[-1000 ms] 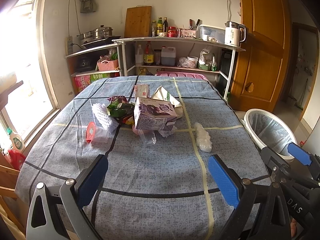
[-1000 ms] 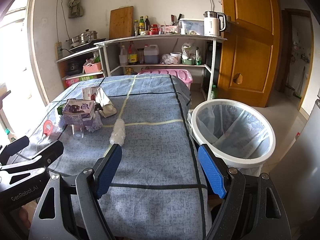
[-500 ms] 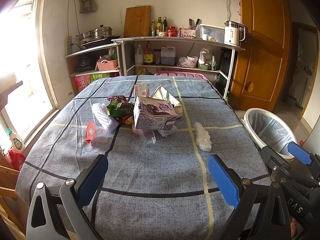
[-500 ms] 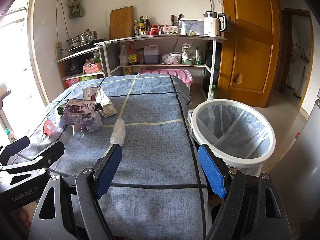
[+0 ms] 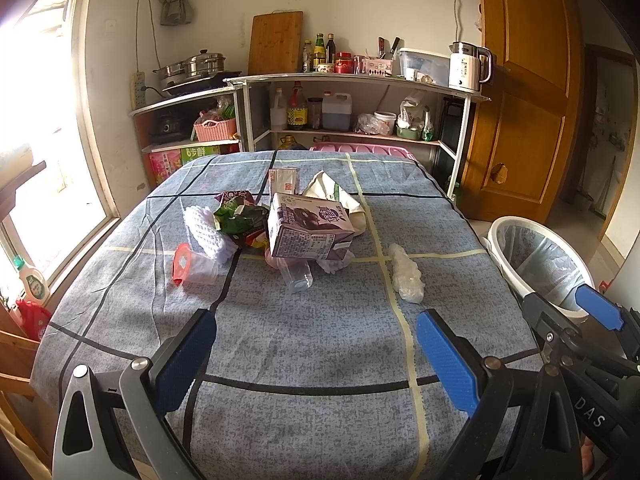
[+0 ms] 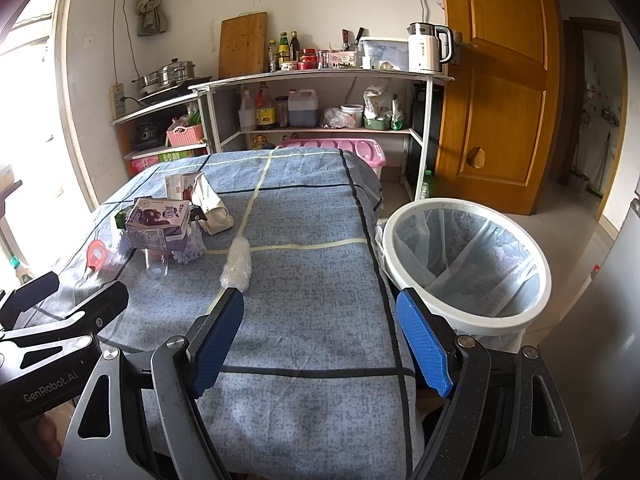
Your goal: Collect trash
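From the left wrist view, the left tongs (image 5: pixel 316 344) are seen spread wide and empty, held low over the near edge of the tabletop (image 5: pixel 320 320), which is covered by a blue checked cloth. The trash is gathered in a heap past the middle: a purple carton (image 5: pixel 308 232) lies on its side, with a clear cup (image 5: pixel 298 276) touching its near edge, a red-lidded tub (image 5: pixel 192 266) to the left, a white knitted piece (image 5: pixel 206 234) and green wrappers (image 5: pixel 240 220) behind that, and a crumpled clear bag (image 5: pixel 406 274) lying apart to the right on a yellow stripe. A white bin (image 5: pixel 540 264) with a liner stands on the floor off the right edge. The right tongs (image 5: pixel 560 320) are seen at the lower right. Against the earlier frames, nothing in this view is found to have shifted; the tongs are held at the same spread and place.

From the right wrist view, the right tongs (image 6: pixel 320 336) are seen wide and empty over the near tabletop (image 6: pixel 320 280), with the bag (image 6: pixel 238 264) just beyond the left finger (image 6: pixel 216 340). The bin (image 6: pixel 464 264) stands just beside the right edge. The carton (image 6: pixel 158 224) and heap lie well to the left. The left tongs (image 6: pixel 60 300) show at the lower left. No change from the earlier frames is noted here either.
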Motion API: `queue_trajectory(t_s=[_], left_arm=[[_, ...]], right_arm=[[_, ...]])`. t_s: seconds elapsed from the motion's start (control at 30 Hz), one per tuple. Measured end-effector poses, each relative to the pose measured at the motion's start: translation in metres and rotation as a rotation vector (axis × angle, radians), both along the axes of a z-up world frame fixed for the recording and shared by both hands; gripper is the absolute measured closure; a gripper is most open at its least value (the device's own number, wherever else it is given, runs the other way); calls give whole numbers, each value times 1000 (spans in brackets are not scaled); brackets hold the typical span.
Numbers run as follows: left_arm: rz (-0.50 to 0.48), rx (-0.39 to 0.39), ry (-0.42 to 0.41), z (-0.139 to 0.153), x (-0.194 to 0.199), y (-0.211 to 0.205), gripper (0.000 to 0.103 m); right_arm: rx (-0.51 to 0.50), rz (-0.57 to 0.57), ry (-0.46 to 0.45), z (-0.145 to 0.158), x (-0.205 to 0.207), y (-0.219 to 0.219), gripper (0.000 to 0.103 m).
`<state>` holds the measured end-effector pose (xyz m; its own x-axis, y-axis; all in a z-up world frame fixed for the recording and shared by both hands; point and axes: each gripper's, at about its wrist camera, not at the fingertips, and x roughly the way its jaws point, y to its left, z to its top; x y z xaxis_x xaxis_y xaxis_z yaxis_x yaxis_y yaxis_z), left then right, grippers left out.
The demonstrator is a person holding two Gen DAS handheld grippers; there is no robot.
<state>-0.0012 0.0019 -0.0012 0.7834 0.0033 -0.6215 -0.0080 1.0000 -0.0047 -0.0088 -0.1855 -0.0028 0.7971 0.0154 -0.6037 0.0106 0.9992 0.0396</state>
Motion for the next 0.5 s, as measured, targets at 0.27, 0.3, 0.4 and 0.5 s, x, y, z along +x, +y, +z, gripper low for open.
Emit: queue_trajectory(t_s=[0.27,0.3,0.4,0.5], left_arm=[[3,2,-2,1,0,0,1],[2,3,-1,1,0,0,1],[2,2,1,2,1,0,1],[2,2,0,2,0,0,1]], right_arm=[[1,-1,2,0,0,0,24],[0,-1,2,0,0,0,24],[-1,0,1,0,-1,0,24],[-1,-1,2,1,0,0,24]])
